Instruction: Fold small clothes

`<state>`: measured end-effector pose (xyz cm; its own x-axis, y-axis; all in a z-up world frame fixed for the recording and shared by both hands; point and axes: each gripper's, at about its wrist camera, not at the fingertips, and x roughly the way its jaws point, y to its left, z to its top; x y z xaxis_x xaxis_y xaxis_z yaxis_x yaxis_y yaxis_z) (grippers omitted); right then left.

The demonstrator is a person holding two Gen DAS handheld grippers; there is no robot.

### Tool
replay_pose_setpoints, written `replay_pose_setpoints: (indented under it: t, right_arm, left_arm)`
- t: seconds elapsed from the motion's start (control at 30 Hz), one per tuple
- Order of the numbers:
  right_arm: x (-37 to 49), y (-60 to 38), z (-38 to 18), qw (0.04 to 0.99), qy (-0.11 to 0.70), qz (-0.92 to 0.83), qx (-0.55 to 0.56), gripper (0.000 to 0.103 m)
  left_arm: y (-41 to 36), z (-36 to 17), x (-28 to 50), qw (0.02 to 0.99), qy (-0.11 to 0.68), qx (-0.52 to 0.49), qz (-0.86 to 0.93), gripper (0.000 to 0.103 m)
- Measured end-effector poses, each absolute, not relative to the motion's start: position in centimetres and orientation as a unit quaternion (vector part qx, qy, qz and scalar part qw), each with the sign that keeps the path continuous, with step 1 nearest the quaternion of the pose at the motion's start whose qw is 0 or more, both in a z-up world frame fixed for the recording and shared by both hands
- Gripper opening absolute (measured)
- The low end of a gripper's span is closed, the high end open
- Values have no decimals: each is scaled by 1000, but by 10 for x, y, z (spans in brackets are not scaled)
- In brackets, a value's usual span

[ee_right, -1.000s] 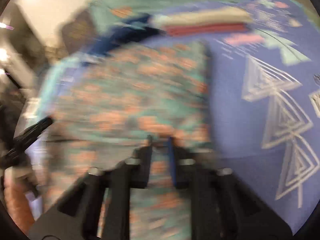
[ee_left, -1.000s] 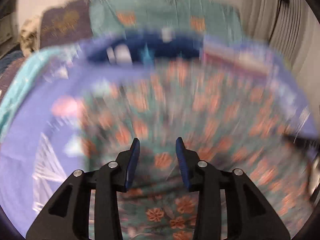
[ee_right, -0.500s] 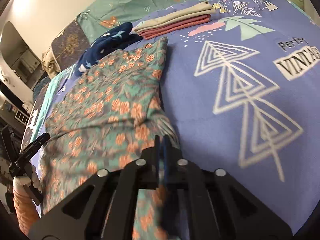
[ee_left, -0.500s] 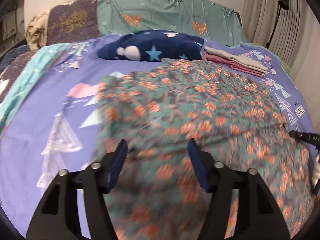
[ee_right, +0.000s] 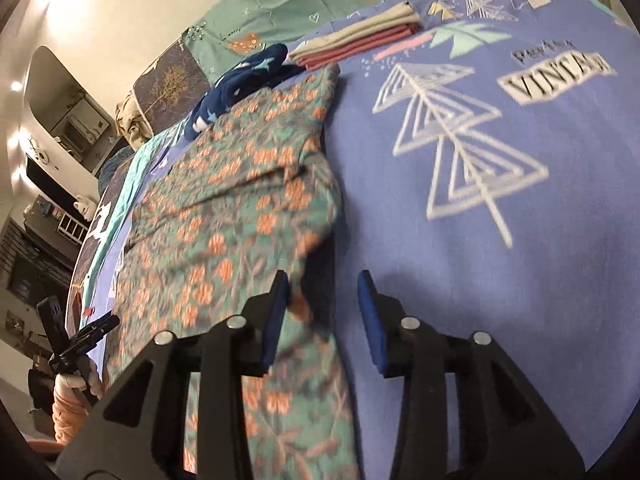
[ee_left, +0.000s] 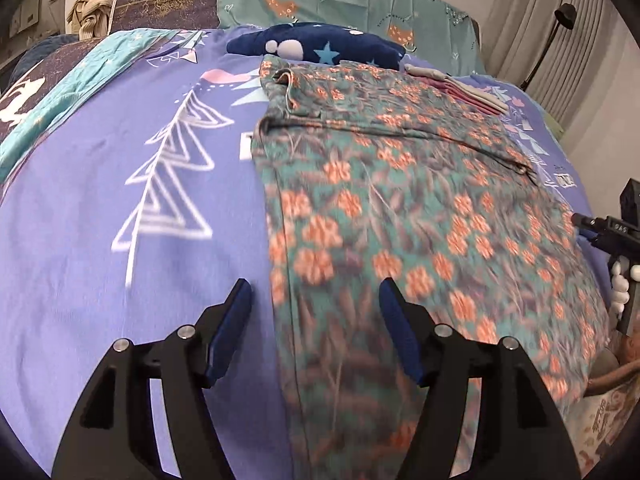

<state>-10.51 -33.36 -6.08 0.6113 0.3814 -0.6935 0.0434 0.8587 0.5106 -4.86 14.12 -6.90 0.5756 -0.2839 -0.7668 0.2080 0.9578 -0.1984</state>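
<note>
A: Where is the flowery garment (ee_left: 400, 200)?

B: It lies spread on the purple bedsheet (ee_left: 120, 200), filling the middle and right of the left wrist view. Its top part is folded over.

A: What is the left gripper (ee_left: 314, 296) doing?

B: Its jaws stand wide apart. The cloth's left edge runs between them, but they pinch nothing.

A: And the right gripper (ee_right: 322, 280)?

B: Its jaws are opening. The cloth's edge hangs loose by the left blue pad (ee_right: 276, 316).

A: What sits at the top?

B: A dark blue starry cloth (ee_left: 320, 46), and beside it a neat pile of folded clothes (ee_right: 360, 42), beige over red.

A: Any boxes or baskets?

B: I see none.
</note>
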Motion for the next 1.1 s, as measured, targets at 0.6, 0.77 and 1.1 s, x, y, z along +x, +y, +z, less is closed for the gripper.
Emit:
replay_pose_setpoints:
  t: [0.6, 0.77, 1.1]
  right_arm:
    - [-233, -344, -74, 838, 429, 163, 295, 41]
    - [-240, -347, -79, 831, 420, 177, 319, 42]
    - [-222, -345, -86, 807, 411, 211, 368, 6]
  left_arm:
    - [153, -71, -160, 866, 429, -93, -239, 44]
    - [154, -76, -165, 862, 423, -114, -255, 44]
    - [149, -77, -149, 859, 403, -174, -263, 3]
